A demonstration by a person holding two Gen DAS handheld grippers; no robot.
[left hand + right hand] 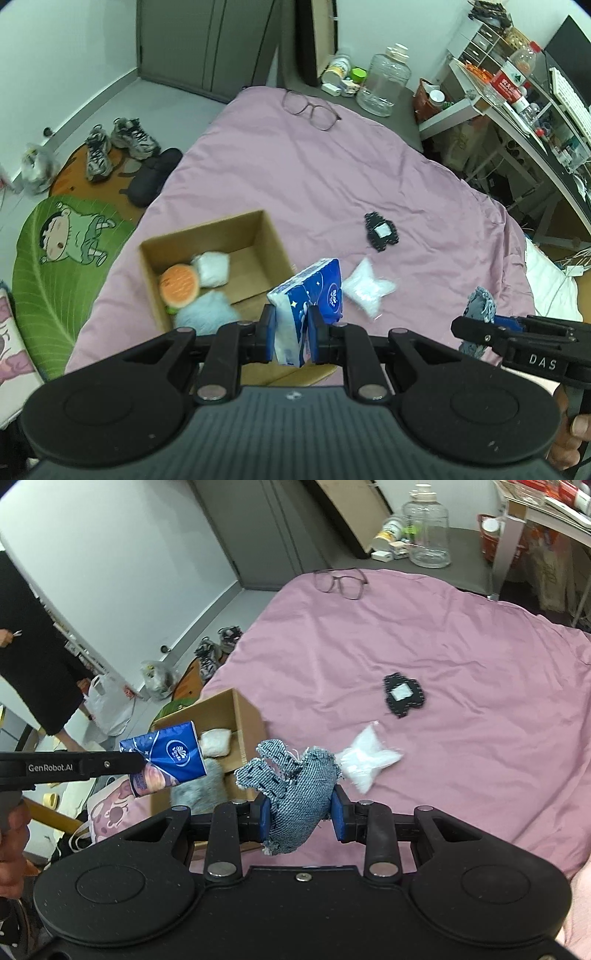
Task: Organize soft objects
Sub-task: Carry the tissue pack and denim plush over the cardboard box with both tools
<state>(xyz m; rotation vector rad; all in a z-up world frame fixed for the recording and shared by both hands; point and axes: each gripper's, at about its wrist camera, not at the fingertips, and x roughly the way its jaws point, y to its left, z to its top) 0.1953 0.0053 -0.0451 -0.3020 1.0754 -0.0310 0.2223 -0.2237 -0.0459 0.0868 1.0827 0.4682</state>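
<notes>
My left gripper (291, 332) is shut on a blue tissue pack (308, 306) and holds it just right of the open cardboard box (218, 230). The box holds a burger plush (180, 286), a white pouch (212, 268) and a pale blue fluffy toy (205, 314). My right gripper (301, 814) is shut on a denim plush (295, 790) held above the pink bedspread (461, 657). The tissue pack (166, 757) and box (225, 709) show left in the right wrist view. A white star pouch (367, 290) (365, 762) and a black patch (382, 230) (402, 695) lie on the bed.
Glasses (312, 110) lie at the bed's far end, with a clear jar (386, 83) behind. Shoes (118, 142) and a green cartoon rug (62, 251) are on the floor left. A cluttered desk (528, 96) stands right. A person in black (26, 657) stands left.
</notes>
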